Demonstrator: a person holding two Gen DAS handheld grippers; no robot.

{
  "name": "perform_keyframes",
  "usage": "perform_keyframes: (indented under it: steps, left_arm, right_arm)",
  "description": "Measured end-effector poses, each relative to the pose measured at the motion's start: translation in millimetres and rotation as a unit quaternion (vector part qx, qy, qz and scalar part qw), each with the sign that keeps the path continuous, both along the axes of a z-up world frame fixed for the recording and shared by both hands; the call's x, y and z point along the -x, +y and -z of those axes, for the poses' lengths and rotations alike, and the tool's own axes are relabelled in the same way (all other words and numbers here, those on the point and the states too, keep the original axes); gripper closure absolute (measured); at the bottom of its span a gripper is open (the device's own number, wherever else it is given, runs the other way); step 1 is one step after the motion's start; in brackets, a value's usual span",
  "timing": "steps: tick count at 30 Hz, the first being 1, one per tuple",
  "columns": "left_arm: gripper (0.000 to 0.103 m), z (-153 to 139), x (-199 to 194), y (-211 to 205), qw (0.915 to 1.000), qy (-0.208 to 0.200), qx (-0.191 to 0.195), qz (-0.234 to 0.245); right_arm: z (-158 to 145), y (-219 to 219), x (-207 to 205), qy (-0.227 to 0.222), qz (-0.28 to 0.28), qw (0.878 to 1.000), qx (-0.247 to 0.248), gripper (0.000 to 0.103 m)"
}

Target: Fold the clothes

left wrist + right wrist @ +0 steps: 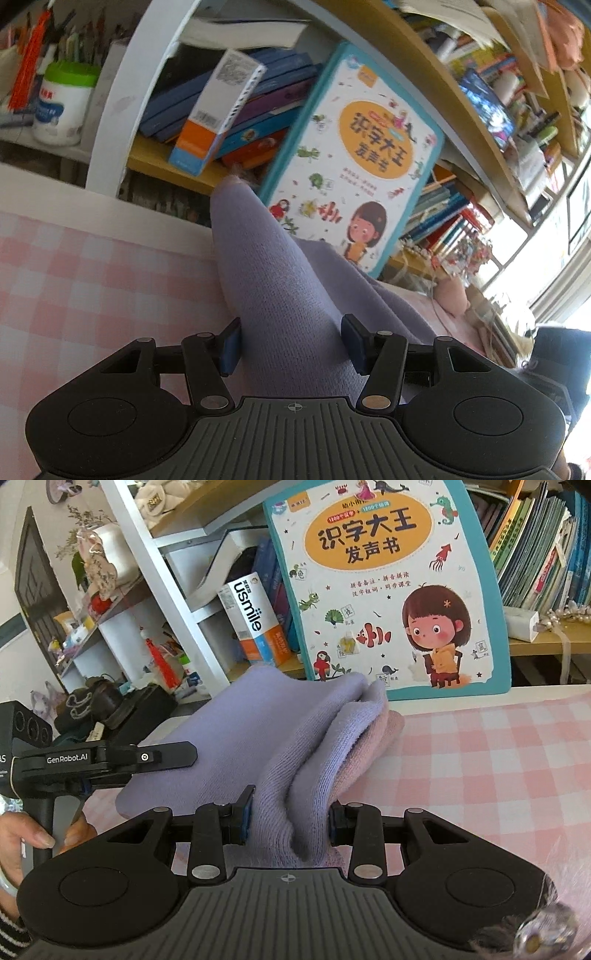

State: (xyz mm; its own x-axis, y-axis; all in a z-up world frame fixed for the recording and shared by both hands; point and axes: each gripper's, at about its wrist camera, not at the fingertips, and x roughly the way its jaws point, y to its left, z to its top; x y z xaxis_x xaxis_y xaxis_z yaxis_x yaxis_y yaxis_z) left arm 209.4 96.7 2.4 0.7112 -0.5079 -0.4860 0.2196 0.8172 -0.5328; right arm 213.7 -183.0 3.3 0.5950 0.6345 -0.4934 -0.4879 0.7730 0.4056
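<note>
A lilac knit garment (280, 280) lies folded in thick layers on the pink checked cover (92, 280). In the left wrist view one end of it rises between the blue pads, filling the gap, and my left gripper (291, 345) is shut on it. In the right wrist view a bunched, doubled fold of the garment (295, 760) runs between the pads, with my right gripper (291, 818) shut on it. The left gripper (184, 756) shows side-on at the left, at the garment's other edge, held by a hand (33, 834).
A large picture book (388, 583) leans upright against the bookshelf (480, 122) right behind the garment. A white box (255, 620) and stacked books (258, 103) stand on the shelf. The pink checked cover (480, 775) stretches to the right.
</note>
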Motion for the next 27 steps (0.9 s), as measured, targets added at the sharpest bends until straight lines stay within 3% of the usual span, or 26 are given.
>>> perform_keyframes:
  steps: [8, 14, 17, 20, 21, 24, 27]
  left_arm:
    - [0.048, 20, -9, 12, 0.9996, 0.016, 0.016, -0.018]
    - [0.045, 27, -9, 14, 0.9995, 0.014, 0.022, -0.018]
    - [0.037, 25, -6, 13, 0.9994, 0.006, 0.013, -0.032]
    - [0.021, 18, 2, 14, 0.998, -0.013, -0.005, -0.063]
    - [0.019, 15, 4, 14, 0.9971, -0.019, -0.011, -0.073]
    - [0.018, 5, 15, 20, 0.9948, -0.034, -0.008, -0.096]
    - [0.016, -4, 31, 17, 0.9921, -0.05, -0.033, -0.11]
  right_arm:
    - [11, 9, -20, -0.009, -0.011, 1.0, 0.005, 0.07]
    - [24, 0, -25, 0.01, -0.007, 1.0, -0.028, 0.066]
    - [27, -1, -24, 0.012, -0.002, 0.999, -0.036, 0.06]
    - [27, -3, -21, 0.005, 0.014, 0.999, -0.034, 0.041]
    - [25, -4, -19, 0.001, 0.021, 0.999, -0.032, 0.032]
    - [19, -12, -12, -0.009, 0.033, 0.999, -0.04, 0.027]
    - [11, -23, 1, -0.024, 0.055, 0.997, -0.047, 0.023]
